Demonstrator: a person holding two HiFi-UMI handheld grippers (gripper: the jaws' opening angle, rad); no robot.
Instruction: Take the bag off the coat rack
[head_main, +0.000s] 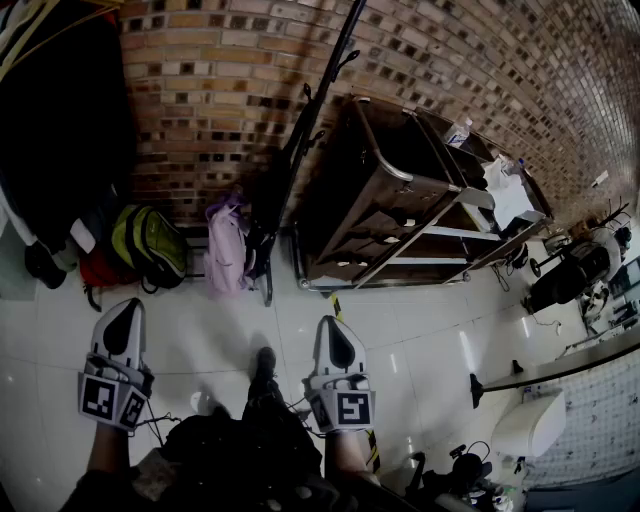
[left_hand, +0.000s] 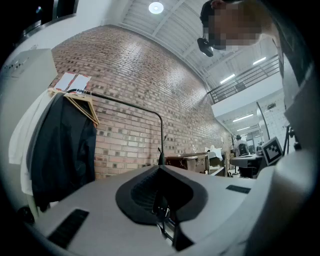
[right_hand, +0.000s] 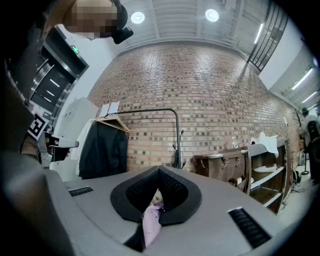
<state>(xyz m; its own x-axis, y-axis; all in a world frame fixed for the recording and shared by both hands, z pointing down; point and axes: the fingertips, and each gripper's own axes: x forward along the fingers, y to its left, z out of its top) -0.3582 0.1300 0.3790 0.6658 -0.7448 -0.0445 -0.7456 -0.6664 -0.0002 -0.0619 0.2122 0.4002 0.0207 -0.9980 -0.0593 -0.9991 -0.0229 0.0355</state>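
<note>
Left hand-held gripper: jaws closed tip to tip, nothing clamped. Only a few thin cables show through the opening behind the tips. It touches no object.

Right hand-held gripper: jaws likewise closed at the tips, nothing grasped. In the right gripper view a strip of the pink bag shows through the opening behind the tips. The head view shows that the bag lies well beyond the jaws and is not between them.

Pink bag: ahead of both hand-held grippers, forward-left of the right one and forward-right of the left one, well apart from each. It sits just beside the foot of the coat rack, against the brick wall. Long axis vertical, carry loop uppermost. Whether it hangs from a low hook or stands on the floor cannot be determined.

A green backpack lies directly ahead of the left hand-held gripper.
</note>
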